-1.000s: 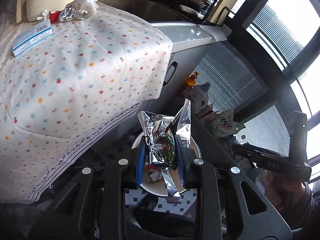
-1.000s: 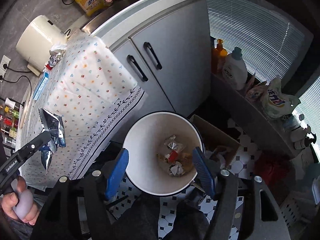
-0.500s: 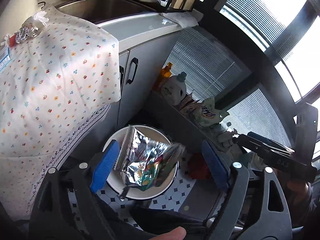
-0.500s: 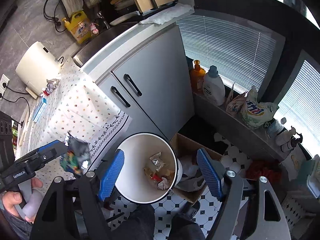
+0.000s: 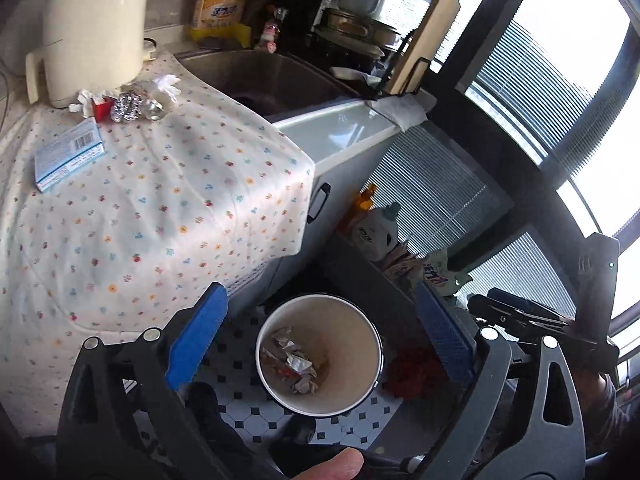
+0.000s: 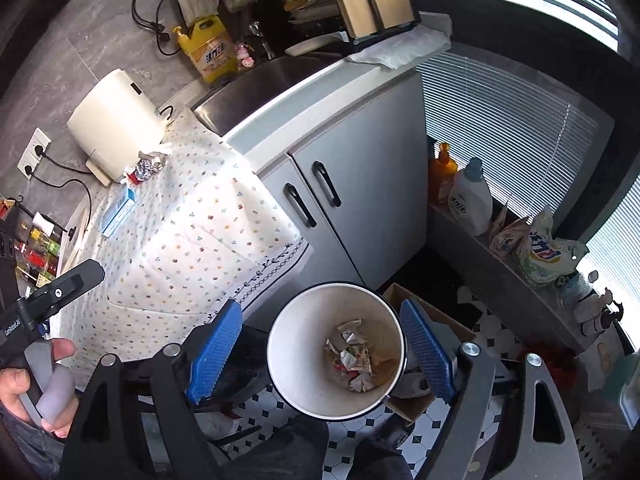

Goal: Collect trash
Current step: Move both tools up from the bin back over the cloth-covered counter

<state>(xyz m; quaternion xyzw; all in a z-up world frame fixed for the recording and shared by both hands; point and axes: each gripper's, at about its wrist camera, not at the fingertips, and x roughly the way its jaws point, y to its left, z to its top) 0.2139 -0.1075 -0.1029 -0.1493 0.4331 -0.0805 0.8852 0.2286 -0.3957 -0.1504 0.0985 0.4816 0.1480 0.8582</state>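
Two empty spread tongs, left [image 5: 320,336] and right [image 6: 322,344], over one bin [image 5: 360,320].

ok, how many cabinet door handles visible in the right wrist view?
2. Both are black bars on the grey cabinet doors under the sink: left handle, right handle. The tablecloth may hide others.

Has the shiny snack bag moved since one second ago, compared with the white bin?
Yes. It left the left gripper and dropped into the white bin, joining the trash there.
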